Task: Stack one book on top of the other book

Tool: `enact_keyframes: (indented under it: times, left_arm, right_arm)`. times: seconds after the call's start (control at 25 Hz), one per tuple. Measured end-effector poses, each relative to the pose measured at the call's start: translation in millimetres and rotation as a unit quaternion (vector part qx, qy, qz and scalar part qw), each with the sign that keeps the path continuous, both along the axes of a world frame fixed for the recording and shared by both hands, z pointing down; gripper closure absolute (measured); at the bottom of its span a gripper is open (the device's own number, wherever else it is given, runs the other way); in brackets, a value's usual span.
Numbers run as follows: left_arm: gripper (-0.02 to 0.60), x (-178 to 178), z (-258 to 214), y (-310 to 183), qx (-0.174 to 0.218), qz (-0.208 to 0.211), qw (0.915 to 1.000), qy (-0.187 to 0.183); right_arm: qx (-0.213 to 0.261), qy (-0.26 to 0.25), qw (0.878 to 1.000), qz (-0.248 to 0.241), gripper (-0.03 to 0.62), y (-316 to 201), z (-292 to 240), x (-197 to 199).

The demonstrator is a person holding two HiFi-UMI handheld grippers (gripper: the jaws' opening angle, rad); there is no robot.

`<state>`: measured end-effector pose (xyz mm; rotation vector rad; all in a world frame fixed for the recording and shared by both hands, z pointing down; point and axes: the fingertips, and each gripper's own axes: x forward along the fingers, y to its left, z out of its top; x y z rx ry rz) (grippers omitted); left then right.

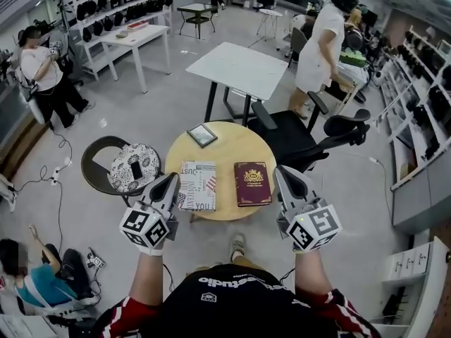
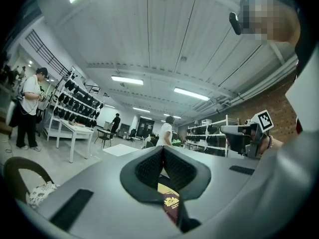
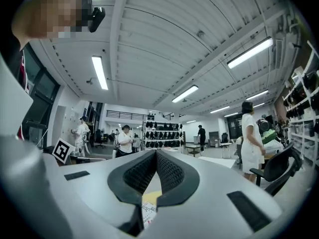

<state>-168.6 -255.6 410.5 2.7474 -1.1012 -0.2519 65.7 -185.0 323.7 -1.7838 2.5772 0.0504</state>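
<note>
Two books lie side by side on the round wooden table (image 1: 225, 146): a white patterned book (image 1: 198, 185) on the left and a maroon book with a gold crest (image 1: 252, 183) on the right. My left gripper (image 1: 171, 179) hovers at the table's near left edge, just beside the white book. Its jaws are shut and hold nothing. My right gripper (image 1: 280, 172) hangs at the near right edge next to the maroon book, also shut and empty. Under the closed pads, the left gripper view shows the maroon book (image 2: 170, 203) and the right gripper view shows the white book (image 3: 148, 211).
A small framed tablet (image 1: 202, 135) lies at the table's far edge. A cushioned chair with a phone on it (image 1: 134, 166) stands left of the table and a black office chair (image 1: 303, 136) behind it on the right. A white table (image 1: 236, 69) and several people stand farther off.
</note>
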Motion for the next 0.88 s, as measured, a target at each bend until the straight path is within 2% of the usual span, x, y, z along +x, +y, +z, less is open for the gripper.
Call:
enact_keyframes:
  times: [0.44,0.48,0.56,0.6,0.72,0.88]
  left_arm:
    - [0.561,-14,-10,-4,0.016,-0.018,0.9997,-0.008]
    - [0.545,-15,-10,-4,0.017,-0.019,0.9997,-0.007]
    - [0.459,-14,-8,-4,0.016,-0.017,0.9997,-0.009]
    - [0.44,-14,-5,-5,0.016,-0.017,0.9997,-0.012]
    - [0.421,-15,9,-11,0.009,-0.018,0.9997,-0.015]
    - [0.416,-21,40,-25,-0.019,-0.026,0.9994,-0.013]
  right_arm:
    - [0.008,-0.004,1.0,-0.03,0.568,-19,-6,-20]
    - [0.006,-0.004,1.0,-0.031,0.566,-19,-5,-21]
    - [0.004,-0.003,0.999,-0.031,0.566,-19,-3,-22]
    - [0.003,-0.002,0.999,-0.032,0.566,-19,-2,-22]
    - [0.002,0.005,0.999,-0.036,0.566,-20,3,-25]
    - [-0.004,0.007,0.999,-0.039,0.566,-25,12,-28]
